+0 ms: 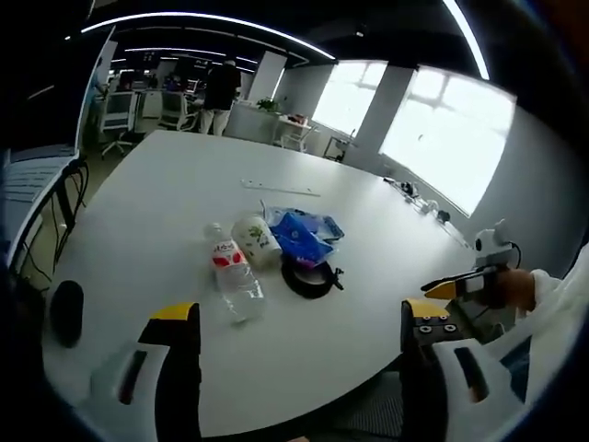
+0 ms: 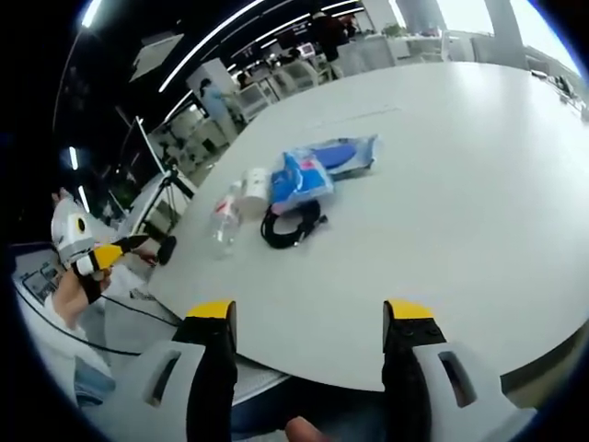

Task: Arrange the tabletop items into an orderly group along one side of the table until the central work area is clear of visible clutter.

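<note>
L tongs (image 1: 299, 336) are held open w/ nothing between the jaws, hovering over the near edge of the white bench (image 1: 166, 203); R tongs (image 2: 308, 336) are likewise spread wide and empty, above the bench edge. The items are clustered near mid-bench: a clear water bottle (image 1: 232, 273) w/ a red label is laid on its side; a white roll-like container (image 1: 255, 239) w/ green print is set touching it at the cap end; a blue plastic packet (image 1: 304, 236) is seen just beside that; a coiled black cable (image 1: 309, 278) is placed in front of the packet, touching it. A small black cylinder (image 1: 66, 311) is set well apart, at the bench's edge; a thin pale strip (image 1: 281, 189) is laid farther back. In the R gripper view the other tongs (image 2: 110, 255) are seen at far left, held by a hand (image 2: 69, 299).
</note>
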A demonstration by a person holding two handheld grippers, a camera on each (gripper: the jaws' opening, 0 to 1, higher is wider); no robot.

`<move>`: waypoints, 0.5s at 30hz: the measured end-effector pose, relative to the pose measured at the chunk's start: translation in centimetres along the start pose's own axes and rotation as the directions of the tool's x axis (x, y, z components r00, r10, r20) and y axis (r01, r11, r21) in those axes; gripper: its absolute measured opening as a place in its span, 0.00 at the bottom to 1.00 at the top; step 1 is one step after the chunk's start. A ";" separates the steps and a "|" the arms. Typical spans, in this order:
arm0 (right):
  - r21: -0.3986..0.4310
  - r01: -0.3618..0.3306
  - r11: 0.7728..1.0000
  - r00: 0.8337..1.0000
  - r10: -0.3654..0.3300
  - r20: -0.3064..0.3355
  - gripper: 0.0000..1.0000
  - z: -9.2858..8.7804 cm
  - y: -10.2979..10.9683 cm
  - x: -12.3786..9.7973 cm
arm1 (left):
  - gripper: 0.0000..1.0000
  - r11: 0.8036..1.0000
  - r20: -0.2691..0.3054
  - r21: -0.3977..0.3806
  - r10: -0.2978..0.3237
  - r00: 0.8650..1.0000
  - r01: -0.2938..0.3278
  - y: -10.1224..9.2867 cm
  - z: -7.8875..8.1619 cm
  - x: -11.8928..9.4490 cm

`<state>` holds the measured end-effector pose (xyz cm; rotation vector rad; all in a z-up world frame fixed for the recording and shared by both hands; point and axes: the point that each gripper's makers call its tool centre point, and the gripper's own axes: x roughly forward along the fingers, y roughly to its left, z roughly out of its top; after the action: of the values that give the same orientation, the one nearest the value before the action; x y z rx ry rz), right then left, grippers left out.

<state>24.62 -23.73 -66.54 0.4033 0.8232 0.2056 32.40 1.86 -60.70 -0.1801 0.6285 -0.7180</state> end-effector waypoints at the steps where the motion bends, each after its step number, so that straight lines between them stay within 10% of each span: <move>1: 0.002 -0.001 1.000 1.000 0.001 0.003 0.62 0.1 0.2 0.1 | 0.92 1.000 0.000 0.000 0.001 1.000 -0.001 0.0 -0.1 -0.1; 15: 0.017 -0.001 1.000 1.000 0.001 0.027 0.60 -0.3 2.9 0.4 | 0.91 1.000 -0.020 0.010 -0.025 0.999 0.025 1.1 -0.7 -0.7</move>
<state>24.58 -20.88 -65.79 0.4213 0.7987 0.1940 32.12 3.17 -61.33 -0.1713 0.6427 -0.7478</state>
